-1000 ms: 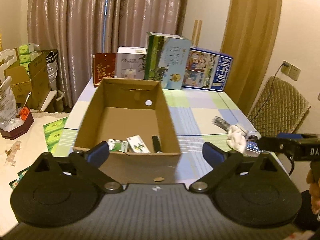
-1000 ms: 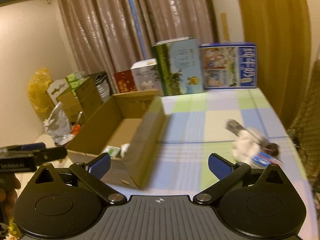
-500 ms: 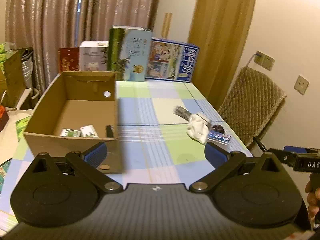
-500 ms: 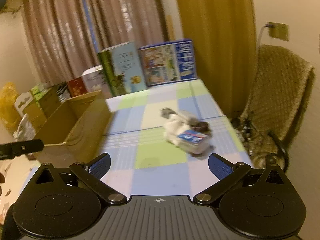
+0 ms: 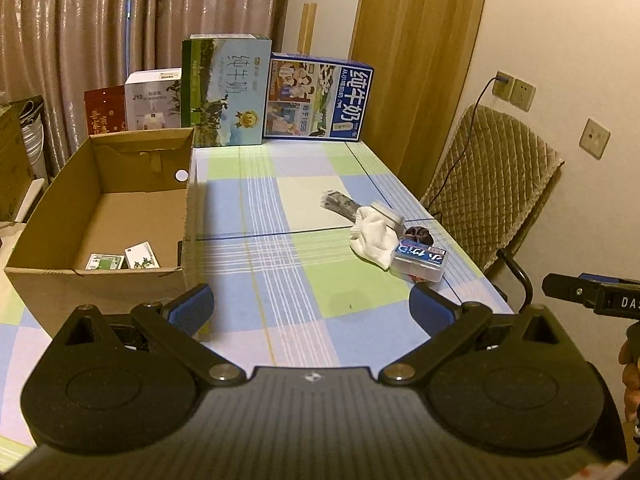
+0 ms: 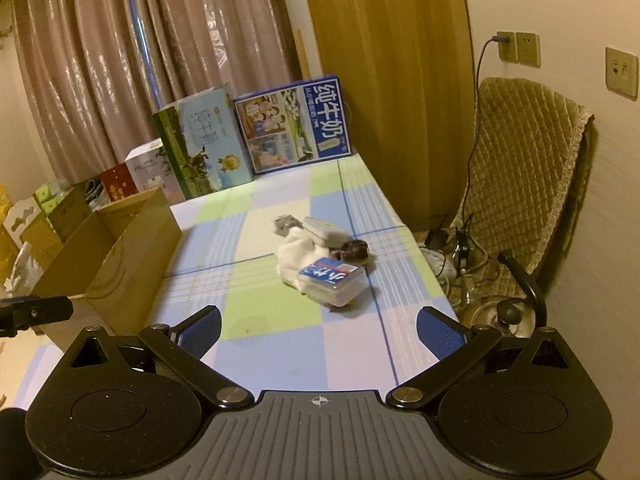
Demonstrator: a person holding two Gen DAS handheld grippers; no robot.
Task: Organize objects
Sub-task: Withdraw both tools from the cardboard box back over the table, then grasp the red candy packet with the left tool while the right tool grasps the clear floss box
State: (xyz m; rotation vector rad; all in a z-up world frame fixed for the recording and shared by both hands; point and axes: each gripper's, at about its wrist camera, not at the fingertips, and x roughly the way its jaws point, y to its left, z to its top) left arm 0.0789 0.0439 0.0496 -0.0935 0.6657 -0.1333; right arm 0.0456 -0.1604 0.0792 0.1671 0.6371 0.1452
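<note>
Both tongs are released and hold nothing: the left tongs (image 5: 310,308) and the right tongs (image 6: 318,330) hover above the table's near edge with their jaws spread wide. The loose things sit in 1 tangled pile near the table's right edge (image 6: 404,240): a clear plastic case with a blue label (image 6: 334,278) leans on a white cloth (image 6: 296,254), with a white lidded tin (image 6: 322,230) and a dark bundle (image 6: 354,248) touching behind. The cardboard box (image 5: 100,216) stands along the left edge, already holding 2 small packets (image 5: 124,258). The likely trouble is the pile itself: a pinch on the tilted case could catch cloth too, dragging the neighbours, or the smooth plastic could slip and skid off the right edge.
</note>
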